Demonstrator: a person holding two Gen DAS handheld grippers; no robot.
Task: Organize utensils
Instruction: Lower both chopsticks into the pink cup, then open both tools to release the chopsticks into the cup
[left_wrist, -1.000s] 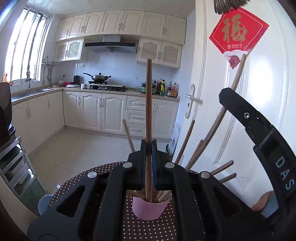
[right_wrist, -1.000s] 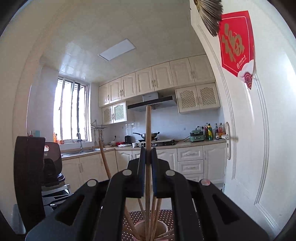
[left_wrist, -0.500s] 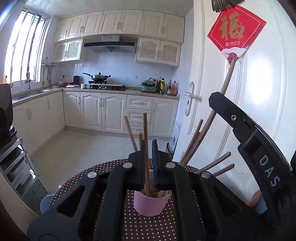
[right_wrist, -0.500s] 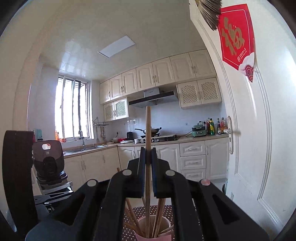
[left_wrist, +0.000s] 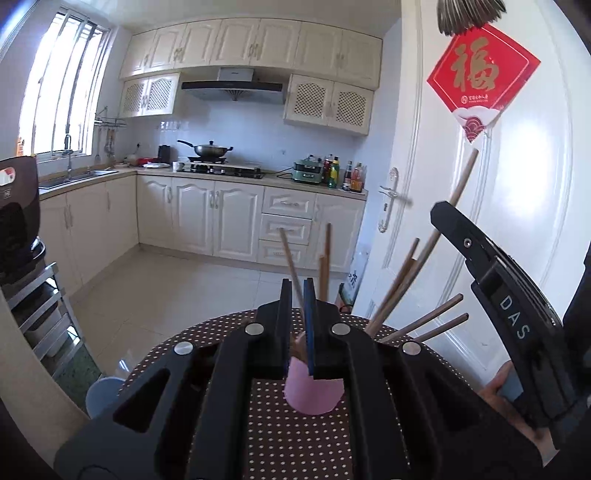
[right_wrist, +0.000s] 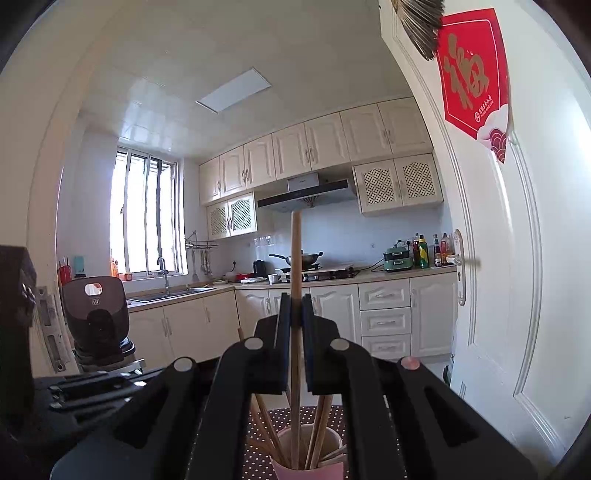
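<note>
A pink cup stands on the dotted tablecloth and holds several wooden chopsticks leaning outward. My left gripper sits just above the cup, its jaws a little apart with nothing clamped; a loose chopstick leans behind them. My right gripper is shut on an upright chopstick whose lower end stands inside the cup. The right gripper's body shows at the right of the left wrist view.
A white door with a red paper sign stands close on the right. A dark appliance on a metal rack is at the left. Kitchen cabinets and a stove lie beyond the floor.
My left gripper has let go of its chopstick, which dropped into the cup, and its jaws have parted. My right gripper has lowered its chopstick until the tip is in the cup.
</note>
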